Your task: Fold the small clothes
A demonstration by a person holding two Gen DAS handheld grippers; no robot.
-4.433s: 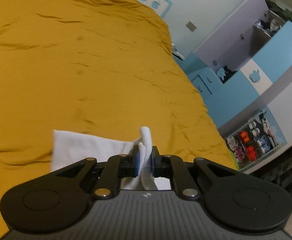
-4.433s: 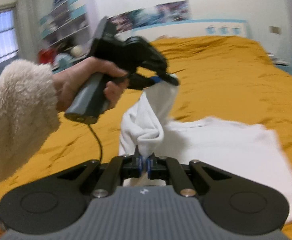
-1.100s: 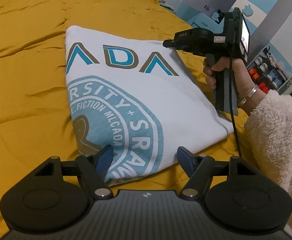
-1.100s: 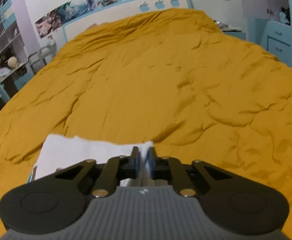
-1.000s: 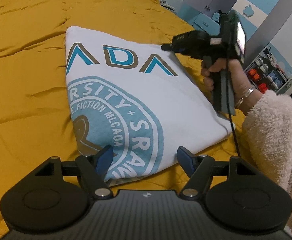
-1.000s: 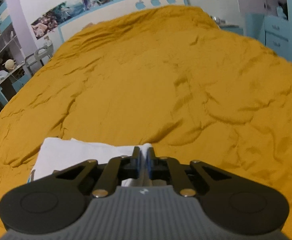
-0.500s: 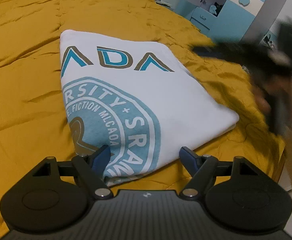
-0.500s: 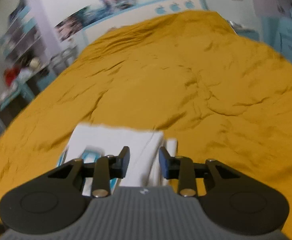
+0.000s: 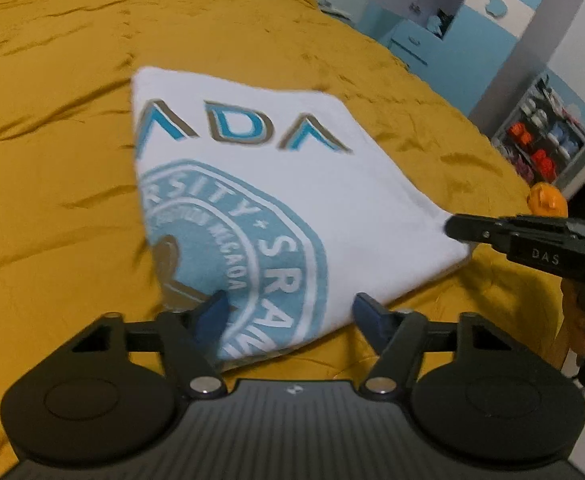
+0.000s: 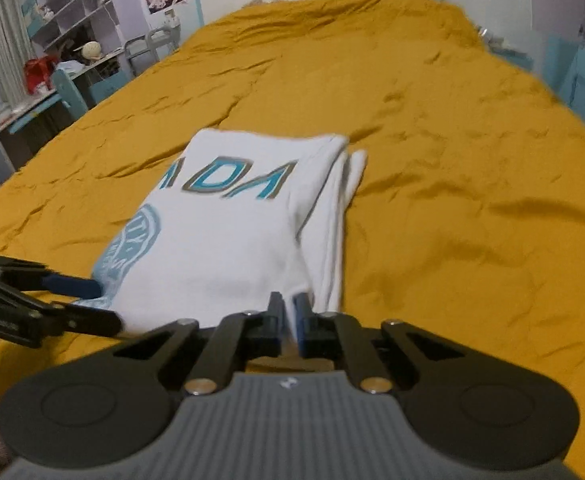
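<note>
White T-shirt (image 9: 252,200) lying folded mid-frame on orange bed (image 9: 52,240); right hand-held gripper (image 10: 288,312) pinching its lower-right corner; left hand-held gripper (image 9: 288,312) closing around the near edge, not yet pressing.

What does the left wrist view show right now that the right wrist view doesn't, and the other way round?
Only the left wrist view: the full round blue print on the folded white shirt, and a shelf of orange and blue items past the bed's corner.

Only the right wrist view: the stacked layers along the shirt's side edge, the right gripper with its jaws shut on the near corner, and a desk with shelves.

Both: the shirt on the mustard bedspread, and the left gripper, jaws closing astride the near edge.
</note>
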